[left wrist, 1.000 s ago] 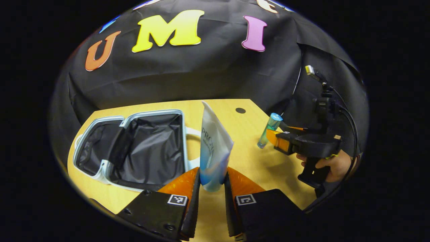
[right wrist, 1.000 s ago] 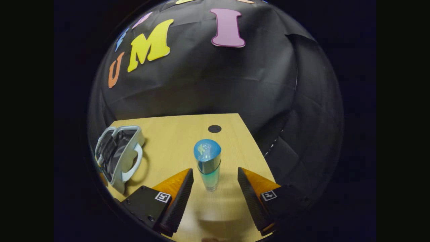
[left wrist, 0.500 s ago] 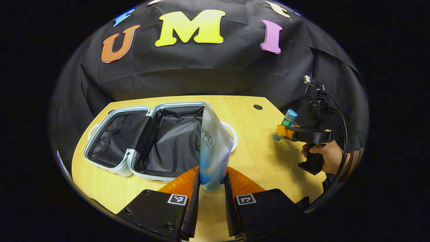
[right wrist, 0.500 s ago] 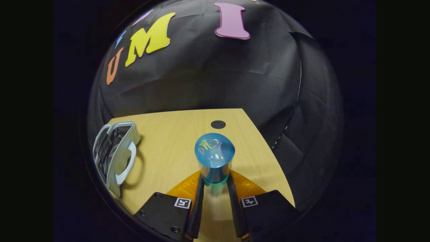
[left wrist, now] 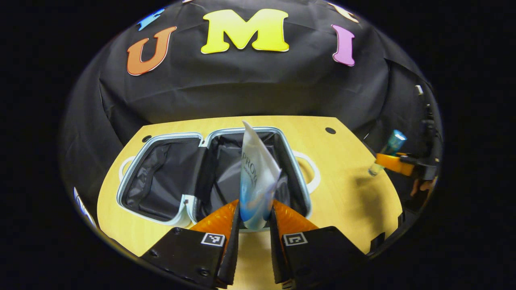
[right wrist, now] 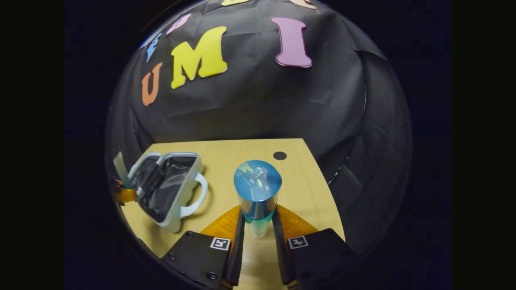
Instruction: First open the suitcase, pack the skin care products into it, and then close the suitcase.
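Wooden bench (left wrist: 342, 201): carries open suitcase (left wrist: 217, 173).
Left gripper (left wrist: 254, 225): clamped on white-blue tube (left wrist: 256, 177), held over suitcase's right half.
Right gripper (right wrist: 258, 237): clamped on blue-capped bottle (right wrist: 257, 193), right of suitcase.

The left gripper (left wrist: 254, 225) has both orange fingers pressed on the lower end of an upright tube (left wrist: 256, 181), held just over the near edge of the open suitcase (left wrist: 161, 177). The right gripper (right wrist: 258, 235), well apart to the right of the suitcase, clamps both fingers on an upright bottle (right wrist: 257, 193); a hand (left wrist: 421, 186) grips its handle.
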The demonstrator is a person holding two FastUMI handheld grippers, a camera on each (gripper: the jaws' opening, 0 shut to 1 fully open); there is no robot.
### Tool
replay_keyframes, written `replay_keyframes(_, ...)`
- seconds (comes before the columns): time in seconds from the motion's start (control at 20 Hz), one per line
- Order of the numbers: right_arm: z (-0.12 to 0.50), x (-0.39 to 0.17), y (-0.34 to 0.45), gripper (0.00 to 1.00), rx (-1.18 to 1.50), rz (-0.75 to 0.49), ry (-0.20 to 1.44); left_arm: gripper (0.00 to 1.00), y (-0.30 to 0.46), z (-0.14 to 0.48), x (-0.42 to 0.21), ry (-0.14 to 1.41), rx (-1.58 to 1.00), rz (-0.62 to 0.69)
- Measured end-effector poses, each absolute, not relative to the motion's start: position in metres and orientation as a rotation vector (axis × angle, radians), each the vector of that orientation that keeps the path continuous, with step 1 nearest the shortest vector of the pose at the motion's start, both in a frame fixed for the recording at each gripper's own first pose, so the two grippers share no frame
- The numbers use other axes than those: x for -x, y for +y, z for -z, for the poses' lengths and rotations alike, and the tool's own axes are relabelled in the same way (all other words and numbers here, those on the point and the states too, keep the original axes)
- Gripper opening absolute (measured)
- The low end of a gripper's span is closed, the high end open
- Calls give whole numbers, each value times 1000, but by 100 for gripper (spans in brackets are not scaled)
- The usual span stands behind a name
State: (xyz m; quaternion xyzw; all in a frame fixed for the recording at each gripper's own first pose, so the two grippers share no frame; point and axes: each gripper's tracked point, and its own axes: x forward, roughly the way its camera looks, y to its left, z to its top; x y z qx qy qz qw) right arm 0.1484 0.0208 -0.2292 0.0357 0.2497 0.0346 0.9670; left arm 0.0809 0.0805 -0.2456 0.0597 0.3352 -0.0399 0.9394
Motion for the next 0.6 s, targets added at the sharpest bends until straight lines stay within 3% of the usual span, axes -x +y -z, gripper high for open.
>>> replay_keyframes(0.25, 186, -98, 66, 33, -107, -111, 485, 38, 109, 288, -99, 839, -99, 82)
replay_keyframes(0.6, 173, -73, 73, 35, -66, -82, 467, 39, 121, 338, -115, 1010, -107, 71)
